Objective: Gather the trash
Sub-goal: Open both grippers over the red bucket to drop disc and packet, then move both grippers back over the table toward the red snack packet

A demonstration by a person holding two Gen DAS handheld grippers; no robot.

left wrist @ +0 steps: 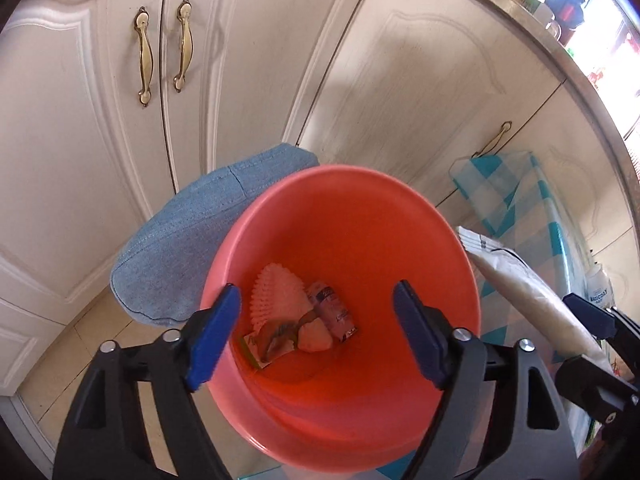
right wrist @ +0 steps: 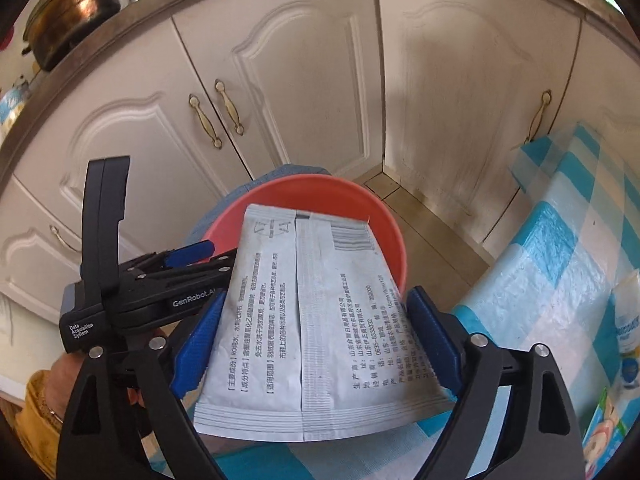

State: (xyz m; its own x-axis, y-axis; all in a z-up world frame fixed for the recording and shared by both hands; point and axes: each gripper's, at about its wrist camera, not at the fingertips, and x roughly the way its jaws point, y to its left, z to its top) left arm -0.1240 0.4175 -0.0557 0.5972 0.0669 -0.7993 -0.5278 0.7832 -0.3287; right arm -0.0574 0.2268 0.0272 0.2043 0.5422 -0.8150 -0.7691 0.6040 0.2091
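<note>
over the red bucket (left wrist: 360, 216) the left gripper (left wrist: 316, 336) is held, its jaws spread wide with nothing between them. at the bottom of the bucket a few bits of trash are seen: a white ridged paper cup (left wrist: 276, 292), a small pink sachet (left wrist: 334, 312) and a crumpled wrapper (left wrist: 272, 344). behind the bucket a blue denim cushion (left wrist: 180, 248) is pressed against its rim, before white cabinet doors (left wrist: 80, 120) with brass handles.

between the blue pads of the right gripper (right wrist: 312, 340) a flat white printed pouch (right wrist: 312, 320) is seen, its far end reaching over the bucket's rim (right wrist: 384, 216). the right pad is touched by the pouch's edge; whether the left pad presses on it cannot be told, so it cannot be said whether the pouch is gripped or let go. the left gripper (right wrist: 192, 254) is seen from the side at the bucket's left edge. a hand with a yellow sleeve (right wrist: 40, 408) is seen at lower left.

a blue-and-white checked cloth (right wrist: 560, 260) is spread over the desk to the right, with a white bottle (right wrist: 636, 320) on it. a lidded metal pot (right wrist: 76, 8) is set on the countertop above the cabinets.
</note>
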